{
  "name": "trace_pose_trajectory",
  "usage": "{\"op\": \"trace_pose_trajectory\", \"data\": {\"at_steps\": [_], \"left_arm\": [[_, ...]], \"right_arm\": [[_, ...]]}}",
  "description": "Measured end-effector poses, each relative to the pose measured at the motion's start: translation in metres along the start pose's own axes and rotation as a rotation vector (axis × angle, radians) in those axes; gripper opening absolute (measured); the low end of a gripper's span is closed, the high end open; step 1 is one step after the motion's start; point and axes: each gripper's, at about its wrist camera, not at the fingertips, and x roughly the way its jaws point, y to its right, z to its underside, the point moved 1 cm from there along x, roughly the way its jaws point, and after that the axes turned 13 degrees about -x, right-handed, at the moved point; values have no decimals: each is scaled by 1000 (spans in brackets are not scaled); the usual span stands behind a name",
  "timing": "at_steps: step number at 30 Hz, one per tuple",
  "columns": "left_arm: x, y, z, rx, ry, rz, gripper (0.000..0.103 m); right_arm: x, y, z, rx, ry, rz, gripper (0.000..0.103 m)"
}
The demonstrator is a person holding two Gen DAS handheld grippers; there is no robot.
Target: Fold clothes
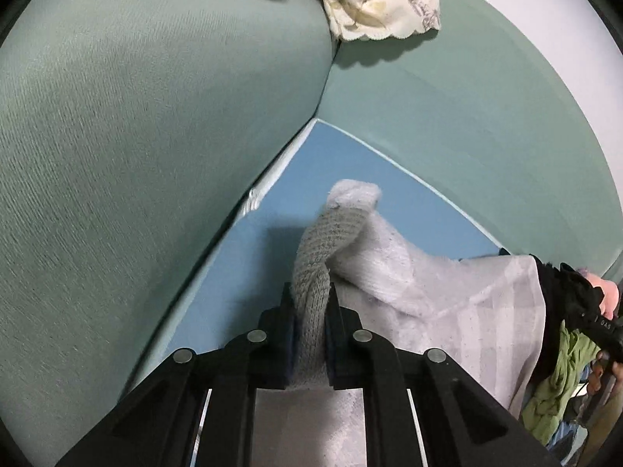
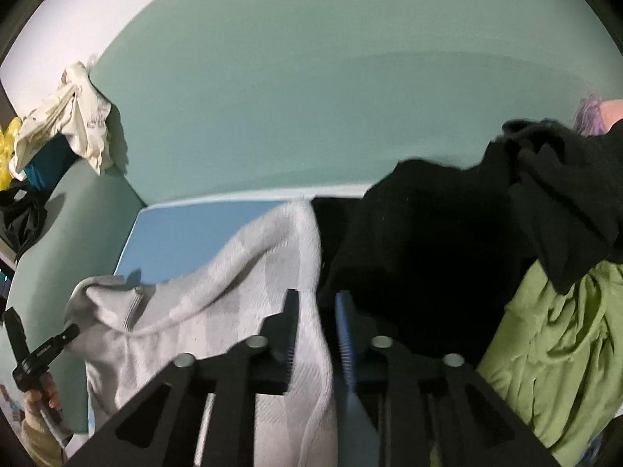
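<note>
A light grey knit garment (image 1: 428, 295) lies spread over a blue mat (image 1: 241, 272) in the corner of a green sofa. My left gripper (image 1: 310, 292) is shut on a ribbed, rolled part of it (image 1: 327, 241), which rises between the pads. In the right wrist view the same grey garment (image 2: 218, 295) drapes to the left, and its right edge runs up between the fingers of my right gripper (image 2: 317, 295), which is shut on it. The left gripper's handle (image 2: 39, 350) shows at the far left, held by a hand (image 2: 43, 389).
A black garment (image 2: 428, 253) and a green one (image 2: 553, 342) are heaped just right of the grey one. A cream printed cloth (image 1: 377, 0) hangs over the sofa back. Green sofa cushions (image 1: 136, 136) wall in the mat on the left and behind.
</note>
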Motion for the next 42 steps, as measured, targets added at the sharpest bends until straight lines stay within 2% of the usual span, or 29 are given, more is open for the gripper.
{"op": "trace_pose_trajectory", "data": {"at_steps": [1,4,6,9,11,13,14,19,20,23,28,29,32,34,38,40,41,42], "left_arm": [[3,-2,0,-14,-6,2,12],[13,-9,-1,-54,-24,6,12],[20,-14,-1,-64,-37,0,12],[30,-18,0,-59,-54,-20,12],[35,-20,2,-62,-62,-30,12],[35,-20,3,-58,-66,-30,12],[35,-20,4,-54,-68,-30,12],[15,-6,5,-2,-122,-29,12],[6,-1,5,5,-131,-1,11],[-27,11,3,24,-139,85,11],[-74,3,-3,20,-122,241,11],[-85,-9,3,5,-121,266,11],[-116,-53,42,-26,-113,272,11],[-108,-71,55,-38,-143,233,11],[-119,-119,119,-64,-266,124,11],[-111,-134,141,-100,-302,75,11],[-108,-142,151,-119,-316,55,11],[-111,-145,154,-143,-309,66,11]], "right_arm": [[7,-1,0,-2,-27,-10,34],[26,-5,-2,-19,-91,-18,37],[42,-8,-7,-45,-121,-5,43],[60,-21,-9,-93,-170,41,42],[62,-28,-6,-105,-179,98,9],[64,-35,-3,-117,-188,154,6],[61,-37,-2,-106,-180,155,5],[-4,-42,7,-65,-47,17,4],[-21,-45,10,-70,-27,-20,5],[-65,-51,21,-108,45,-50,5],[-136,-49,64,-84,192,-103,5],[-147,-41,81,-60,208,-108,5],[-158,-17,134,17,200,-124,5],[-146,-5,174,67,136,-123,5],[-106,4,254,190,-29,-139,5],[-88,5,276,246,-81,-143,5],[-84,5,279,262,-83,-144,5],[-83,5,279,276,-72,-149,5]]}}
